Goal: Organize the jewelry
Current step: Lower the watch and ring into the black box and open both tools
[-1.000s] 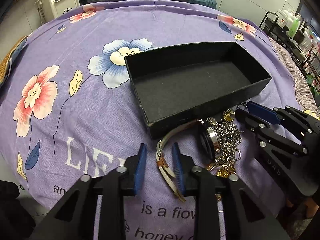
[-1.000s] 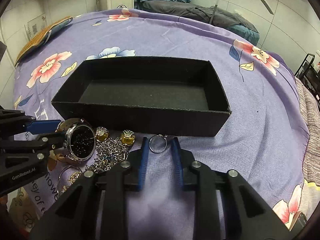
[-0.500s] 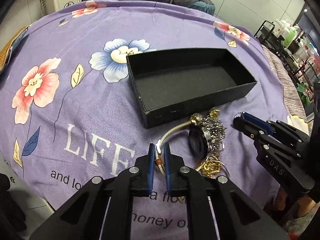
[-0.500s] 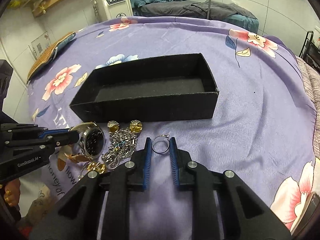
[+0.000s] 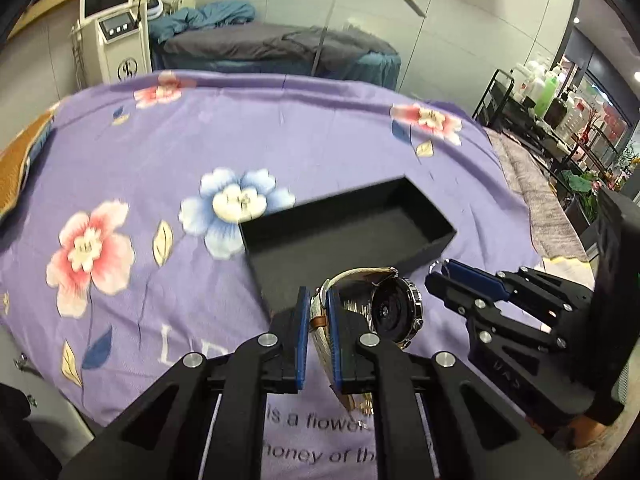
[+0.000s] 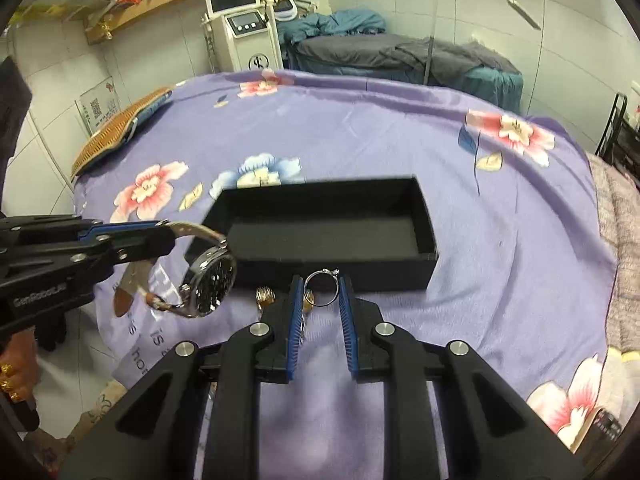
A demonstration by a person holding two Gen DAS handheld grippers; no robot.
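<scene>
Both pieces have just come up off the purple flowered bedspread [image 6: 400, 152]. The left gripper [image 5: 319, 312] pinches the silver wristwatch [image 5: 394, 312] by its pale strap; the right gripper [image 6: 320, 300] nips the thin silver ring [image 6: 321, 289]. Just beyond both waits the empty black rectangular tray [image 6: 424, 224], so drop-off looks next.
</scene>
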